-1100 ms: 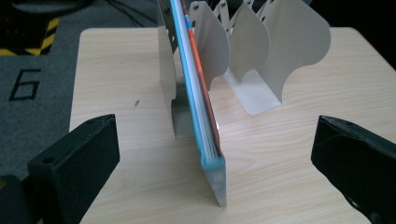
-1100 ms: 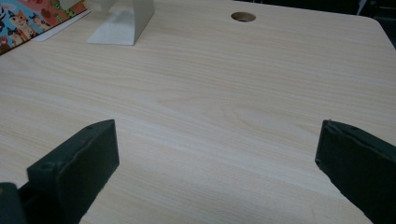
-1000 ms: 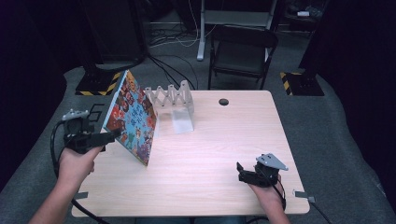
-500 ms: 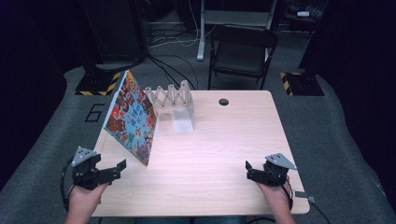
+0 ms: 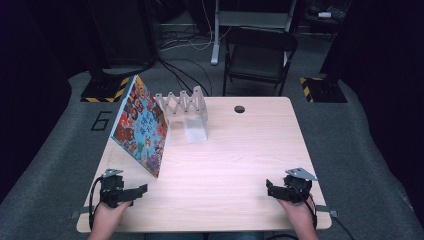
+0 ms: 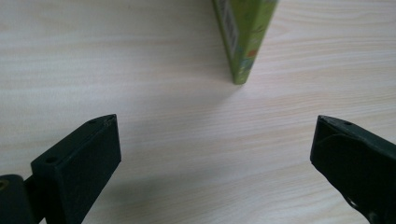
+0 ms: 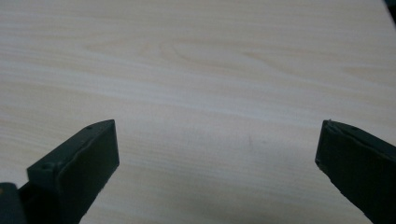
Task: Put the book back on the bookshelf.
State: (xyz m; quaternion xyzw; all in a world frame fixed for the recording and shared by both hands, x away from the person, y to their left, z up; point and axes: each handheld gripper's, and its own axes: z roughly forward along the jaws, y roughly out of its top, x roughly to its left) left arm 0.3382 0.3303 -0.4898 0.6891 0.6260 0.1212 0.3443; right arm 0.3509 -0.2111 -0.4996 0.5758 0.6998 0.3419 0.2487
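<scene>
Left gripper view crops the book (image 6: 243, 37) at the frame top. My left gripper (image 6: 215, 154) and right gripper (image 7: 217, 154) gape wide, empty.

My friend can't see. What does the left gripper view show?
The left hand-held gripper has its two black jaws spread wide over a pale wooden table. Just ahead, between the jaws, stands the green bottom corner of a picture book, untouched.

A lab or recording studio: black curtains, grey carpet, hazard-striped stand bases (image 5: 102, 91) at 11 o'clock, floor cables (image 5: 182, 42), folding chair (image 5: 258, 56) at 12.
</scene>
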